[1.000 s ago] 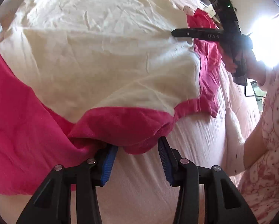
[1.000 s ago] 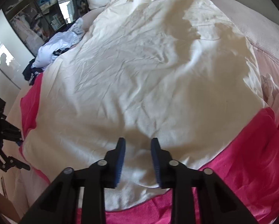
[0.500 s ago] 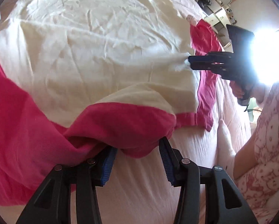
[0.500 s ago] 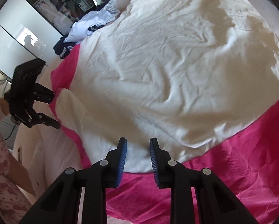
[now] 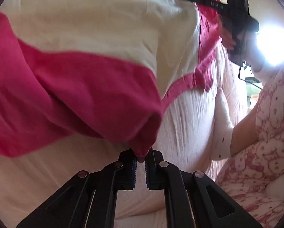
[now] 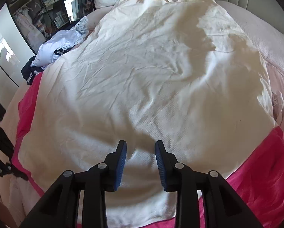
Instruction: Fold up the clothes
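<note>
While no words can be read anywhere, the left tool is pinched tight on the hem of the pink cloth. The right tool is opening, with nothing between its pads, just over the cream cloth. Both cloths lie spread on the bed, cream on pink.
</note>
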Motion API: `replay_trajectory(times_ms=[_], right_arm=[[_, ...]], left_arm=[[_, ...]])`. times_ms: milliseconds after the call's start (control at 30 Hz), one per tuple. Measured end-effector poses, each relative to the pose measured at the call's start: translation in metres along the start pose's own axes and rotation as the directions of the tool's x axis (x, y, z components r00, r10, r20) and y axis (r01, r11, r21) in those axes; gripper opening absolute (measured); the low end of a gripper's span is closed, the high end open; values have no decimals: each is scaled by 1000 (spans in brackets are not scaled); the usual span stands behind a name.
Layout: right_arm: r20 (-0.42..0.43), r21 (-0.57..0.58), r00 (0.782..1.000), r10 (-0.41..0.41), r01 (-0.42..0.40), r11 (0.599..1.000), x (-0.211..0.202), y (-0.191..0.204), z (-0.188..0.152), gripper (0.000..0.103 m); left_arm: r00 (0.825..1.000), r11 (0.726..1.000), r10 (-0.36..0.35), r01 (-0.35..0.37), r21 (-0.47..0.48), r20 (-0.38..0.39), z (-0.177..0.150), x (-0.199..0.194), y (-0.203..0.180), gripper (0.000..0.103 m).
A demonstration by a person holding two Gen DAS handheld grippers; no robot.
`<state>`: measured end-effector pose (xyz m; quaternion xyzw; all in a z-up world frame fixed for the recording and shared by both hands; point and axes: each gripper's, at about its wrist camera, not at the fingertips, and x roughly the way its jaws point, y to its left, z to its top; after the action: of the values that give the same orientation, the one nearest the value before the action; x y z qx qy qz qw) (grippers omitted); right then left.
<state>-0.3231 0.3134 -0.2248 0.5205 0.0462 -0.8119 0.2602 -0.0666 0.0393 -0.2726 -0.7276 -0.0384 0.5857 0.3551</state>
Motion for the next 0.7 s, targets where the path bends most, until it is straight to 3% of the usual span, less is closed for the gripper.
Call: replay_trajectory(times_ms=[100, 133, 233, 300, 333, 367, 400, 433, 467, 533, 600, 633, 667, 700], right_arm=[[3, -2, 1000, 1, -1, 1000, 0, 3, -1, 35], [2, -16, 1000, -2, 2, 1000, -1, 5, -1, 36], [35, -46, 999, -31, 32, 998, -11, 10, -1, 36], [95, -47, 994, -59, 63, 997, -23, 8, 5, 36], [113, -42, 990, -81, 86, 995, -23, 7, 11, 40], [128, -37, 986, -104, 110, 993, -22, 7, 18, 47], [115, -32, 985, -126, 130, 991, -16, 7, 25, 64], [90, -32, 987, -134, 138, 990, -6, 9, 31, 69], [64, -50, 989, -136, 139, 989, 3, 11, 31, 69], [10, -106, 988, -157, 157, 982, 19, 17, 25, 69], [37, -165, 978, -204, 207, 964, 15, 21, 5, 78], [44, -185, 972, -231, 235, 954, 11, 20, -5, 88], [31, -177, 968, -251, 252, 951, 4, 11, -16, 91], [14, -164, 963, -269, 268, 949, -2, 1, -27, 96]], left_arm=[[996, 1000, -23, 24, 17, -91, -18, 13, -5, 5], [996, 999, -28, 31, 36, -84, -21, 7, -5, 6], [999, 989, -43, 41, 143, 16, -2, -32, -15, 7], [987, 985, 0, -27, 168, 160, 25, -68, -17, 8], [972, 980, 49, -91, 177, 228, 41, -80, -19, 13], [950, 971, 96, -155, 183, 296, 57, -92, -20, 19], [935, 954, 134, -211, 211, 329, 73, -92, -22, 44], [926, 939, 159, -249, 238, 341, 90, -85, -22, 80], [925, 928, 178, -272, 256, 336, 103, -73, -20, 90], [924, 910, 263, -334, 247, 279, 119, -47, -5, 91], [867, 814, 415, -489, 312, 277, 104, -29, 8, 90], [817, 724, 464, -572, 385, 342, 82, -26, 7, 92], [790, 678, 488, -611, 409, 371, 62, -27, 12, 93], [806, 721, 475, -586, 370, 352, 53, -37, 23, 93]])
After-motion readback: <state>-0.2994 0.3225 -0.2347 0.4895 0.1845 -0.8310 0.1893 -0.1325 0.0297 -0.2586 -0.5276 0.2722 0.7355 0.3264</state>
